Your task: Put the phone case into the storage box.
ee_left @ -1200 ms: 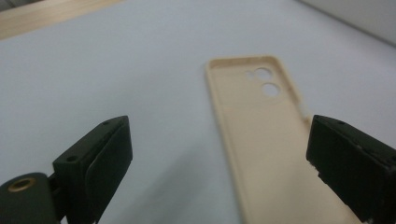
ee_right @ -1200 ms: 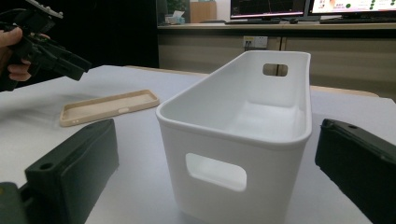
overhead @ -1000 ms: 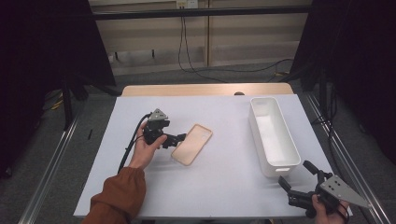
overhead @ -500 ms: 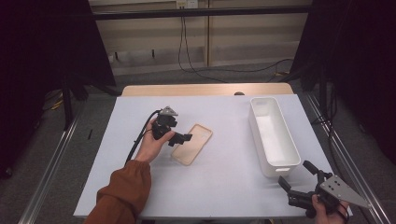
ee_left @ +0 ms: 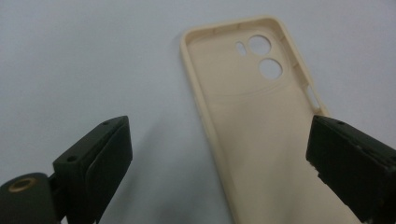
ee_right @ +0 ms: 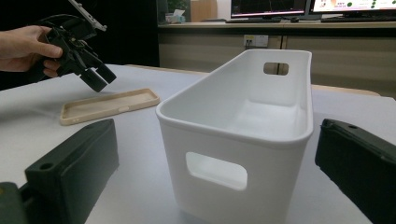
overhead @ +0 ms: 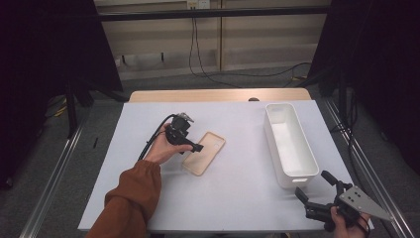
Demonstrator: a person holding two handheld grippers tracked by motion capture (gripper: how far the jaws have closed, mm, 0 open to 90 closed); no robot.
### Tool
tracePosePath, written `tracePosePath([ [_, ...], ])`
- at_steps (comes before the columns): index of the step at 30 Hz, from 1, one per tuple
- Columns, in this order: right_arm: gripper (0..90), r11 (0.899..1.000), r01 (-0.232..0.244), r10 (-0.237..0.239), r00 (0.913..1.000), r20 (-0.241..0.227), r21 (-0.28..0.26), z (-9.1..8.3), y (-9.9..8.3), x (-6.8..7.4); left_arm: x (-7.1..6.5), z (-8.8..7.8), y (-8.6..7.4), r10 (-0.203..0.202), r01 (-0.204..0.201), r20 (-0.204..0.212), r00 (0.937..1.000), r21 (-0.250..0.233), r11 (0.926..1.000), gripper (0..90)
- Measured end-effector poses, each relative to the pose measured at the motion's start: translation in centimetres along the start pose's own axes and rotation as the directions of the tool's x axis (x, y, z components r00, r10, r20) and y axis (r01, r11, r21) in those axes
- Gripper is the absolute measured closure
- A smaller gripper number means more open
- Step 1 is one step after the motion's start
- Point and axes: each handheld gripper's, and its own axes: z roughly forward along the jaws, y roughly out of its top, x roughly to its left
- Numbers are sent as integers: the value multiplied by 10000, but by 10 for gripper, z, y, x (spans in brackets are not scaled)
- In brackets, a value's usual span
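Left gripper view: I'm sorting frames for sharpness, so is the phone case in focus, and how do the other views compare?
Left gripper view: phone case slightly soft, jaws blurred. Right gripper view: white bin sharp, near jaws soft. High view: evenly lit table, dark surroundings.

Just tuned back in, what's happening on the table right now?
The left gripper hangs open just above the beige phone case, which lies flat, inside up, on the white table; the jaws straddle its edge but are not touching it. The right gripper rests open at the near right corner, facing the end of the empty white bin. Nothing is gripped yet; a pickup of the case looks likely next.
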Motion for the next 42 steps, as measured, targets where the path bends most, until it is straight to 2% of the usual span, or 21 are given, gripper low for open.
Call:
tracePosePath([
  [3,0,10000,4,-4,10000,-14,9,0,0,0,2,3,1,-237,243,-164,9996,340,9991,119],
  [8,0,10000,-22,22,10000,-13,13,0,0,0,1,8,4,-128,165,-421,9990,905,9958,227],
  [9,0,10000,-30,30,10000,-16,22,0,0,0,-1,10,5,-134,205,-657,9978,1098,9937,238],
  [15,0,10000,-28,29,10000,-25,24,0,0,0,-3,14,6,-93,223,-952,9954,1365,9904,356],
  [18,0,10000,-42,42,10000,-25,28,0,0,0,-4,14,7,-172,304,-996,9949,1328,9907,412],
  [20,0,10000,-28,28,10000,-35,20,0,0,0,-3,12,7,-225,353,-936,9954,1376,9899,499],
  [22,0,10000,-30,30,10000,-44,26,0,0,0,-2,12,6,-205,321,-850,9962,1375,9900,504],
  [24,0,10000,-7,7,10000,-44,19,0,0,0,-2,12,7,-333,453,-830,9960,1462,9882,512],
  [28,0,10000,2,-2,10000,-47,21,0,0,0,-1,11,7,-440,549,-754,9962,1497,9872,582],
  [34,0,10000,-3,3,10000,-48,27,0,0,0,-1,10,8,-490,586,-640,9968,1586,9856,616],
  [35,0,10000,-3,3,10000,-46,29,0,0,0,-1,10,8,-490,586,-640,9968,1586,9856,646],
  [36,0,10000,2,-2,10000,-44,24,0,0,0,0,10,8,-574,628,-385,9976,1587,9853,675],
  [37,0,10000,5,-5,10000,-42,22,0,0,0,0,10,8,-574,628,-385,9976,1587,9853,748],
  [38,0,10000,3,-2,10000,-45,25,0,0,0,0,10,7,-666,656,13,9978,1579,9853,797],
  [42,0,10000,-22,22,10000,-44,33,0,0,1,2,11,6,-945,923,77,9955,1499,9844,784],
])
